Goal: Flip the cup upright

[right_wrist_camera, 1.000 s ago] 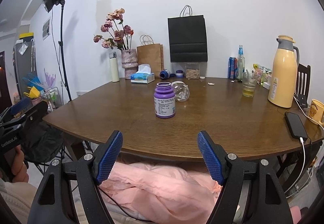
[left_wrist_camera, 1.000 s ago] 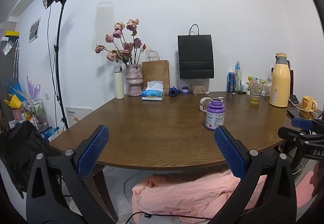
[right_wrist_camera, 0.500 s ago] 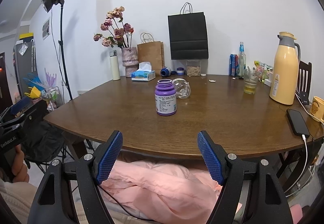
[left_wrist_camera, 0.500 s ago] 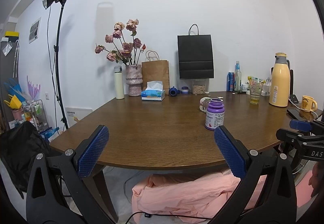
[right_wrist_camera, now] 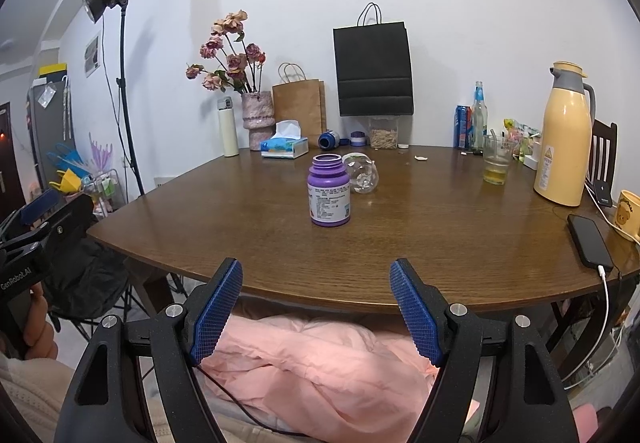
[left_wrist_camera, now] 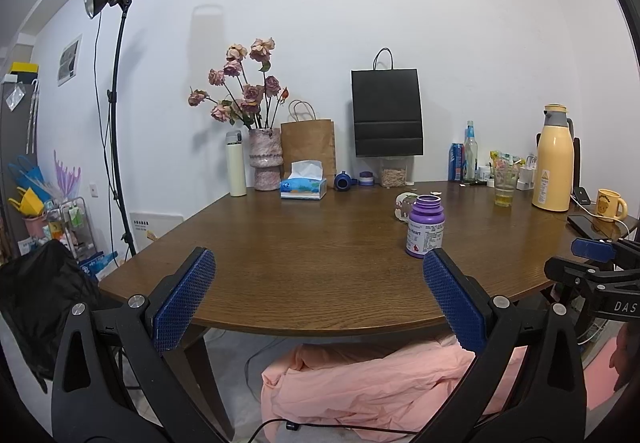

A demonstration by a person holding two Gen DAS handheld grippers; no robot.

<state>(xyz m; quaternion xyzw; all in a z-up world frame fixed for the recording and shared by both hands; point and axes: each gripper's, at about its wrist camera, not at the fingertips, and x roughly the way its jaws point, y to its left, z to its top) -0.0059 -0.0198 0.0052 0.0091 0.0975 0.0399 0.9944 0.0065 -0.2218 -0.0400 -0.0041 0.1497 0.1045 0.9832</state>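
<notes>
- Right gripper (right_wrist_camera: 316, 307): jaws spread, empty, short of the table (right_wrist_camera: 440, 243) edge.
- Left gripper (left_wrist_camera: 318, 299): likewise spread, empty.
- Purple bottle (right_wrist_camera: 329, 190): upright at 12 o'clock, obstructing the approach.
- Cup (right_wrist_camera: 362, 174): clear glass, on its side just behind the bottle at 1 o'clock; probably light, slippery, breakable; grip across the body.

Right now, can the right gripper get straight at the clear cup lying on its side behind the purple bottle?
Probably not straight on. The right gripper is open, off the table's near edge, and the purple bottle stands upright directly before the tipped cup. Coming round the bottle's right side looks free.
</notes>
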